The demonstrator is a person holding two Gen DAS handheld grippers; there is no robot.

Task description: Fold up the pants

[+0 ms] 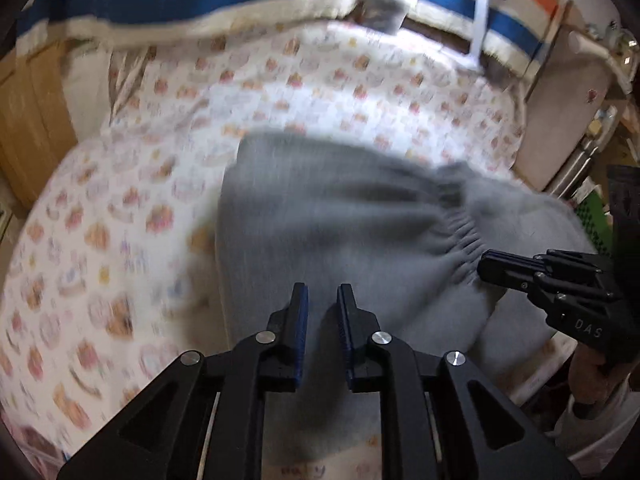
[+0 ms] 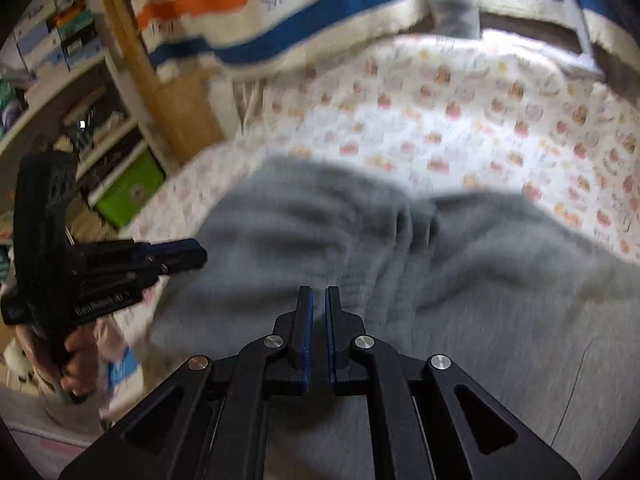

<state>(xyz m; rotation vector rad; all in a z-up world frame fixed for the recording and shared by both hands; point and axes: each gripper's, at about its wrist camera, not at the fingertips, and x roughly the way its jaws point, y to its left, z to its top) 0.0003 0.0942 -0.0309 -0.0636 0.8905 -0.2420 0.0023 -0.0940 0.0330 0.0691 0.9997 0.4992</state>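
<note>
Grey sweatpants [image 1: 340, 216] lie bunched on a patterned bed sheet [image 1: 120, 220], with the gathered elastic waistband [image 1: 464, 232] near the middle right. They also show in the right wrist view [image 2: 480, 280]. My left gripper [image 1: 322, 294] hovers over the near part of the pants, its jaws a narrow gap apart with nothing between them. My right gripper [image 2: 318, 294] is above the waistband area, its jaws nearly closed and holding nothing. Its tip [image 1: 486, 266] shows beside the waistband in the left wrist view. The left gripper [image 2: 192, 254] shows at the left in the right wrist view.
A striped blanket [image 1: 240, 4] hangs at the far side of the bed. Wooden furniture [image 2: 180, 112] and shelves with boxes and a green bin [image 2: 128, 196] stand beside the bed. A white chair-like object [image 1: 560, 100] is at the far right.
</note>
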